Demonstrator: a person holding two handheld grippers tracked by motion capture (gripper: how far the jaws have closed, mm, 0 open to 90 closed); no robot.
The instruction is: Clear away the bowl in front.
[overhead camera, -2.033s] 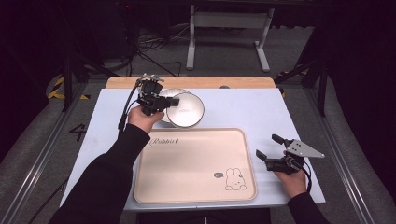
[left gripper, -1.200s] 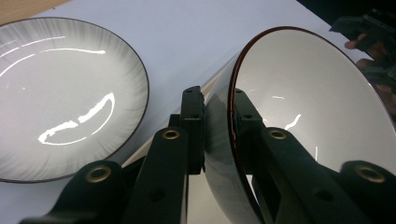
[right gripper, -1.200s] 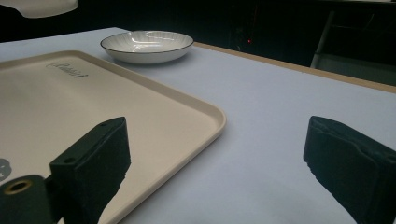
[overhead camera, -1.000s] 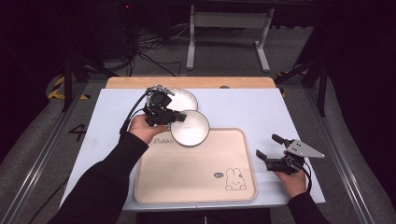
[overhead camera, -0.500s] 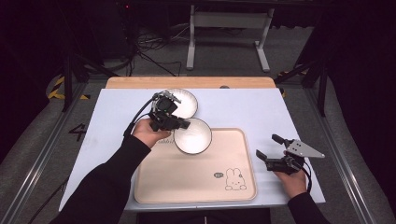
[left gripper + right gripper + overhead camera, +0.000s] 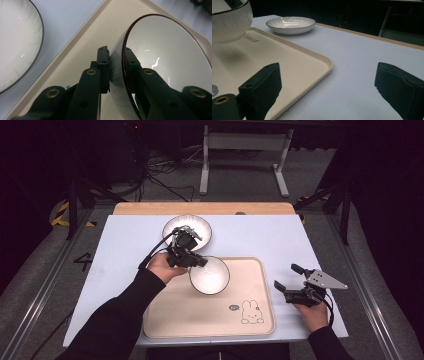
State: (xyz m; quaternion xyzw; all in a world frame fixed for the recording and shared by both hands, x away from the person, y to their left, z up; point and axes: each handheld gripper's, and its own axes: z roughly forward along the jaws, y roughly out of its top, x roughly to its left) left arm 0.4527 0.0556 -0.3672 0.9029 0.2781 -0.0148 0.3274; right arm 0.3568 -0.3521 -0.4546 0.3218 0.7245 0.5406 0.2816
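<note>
Between my left gripper's [image 6: 192,261] jaws sits the near wall of the white bowl [image 6: 209,275], clamped tight; the left gripper view shows one pad outside and one pad inside the dark rim [image 6: 124,57]. I hold the bowl over the far left part of the beige tray [image 6: 210,317], and the right gripper view shows it off the tray floor with a shadow under it. My right gripper [image 6: 291,290] hangs just off the tray's right edge, jaws wide apart, nothing between them.

Surface: pale blue-white tabletop [image 6: 125,240] with a wooden strip [image 6: 200,208] at the far edge. A white plate [image 6: 187,229] with a dark rim rests on the table just beyond the tray's far left corner. Room is dark; a grey metal stand [image 6: 245,150] and loose cables on the floor behind.

Versus two seconds ago: I had the bowl back over the plate, now it is off it and out over the tray, nearer me and further right. Right gripper has not shifted.

High view gives the rabbit drawing [image 6: 252,312] on the tray's near right. Left gripper view gives the exact pinch on the rim. Right gripper view gives the tray's raised lip [image 6: 329,65] and the gap under the bowl.
</note>
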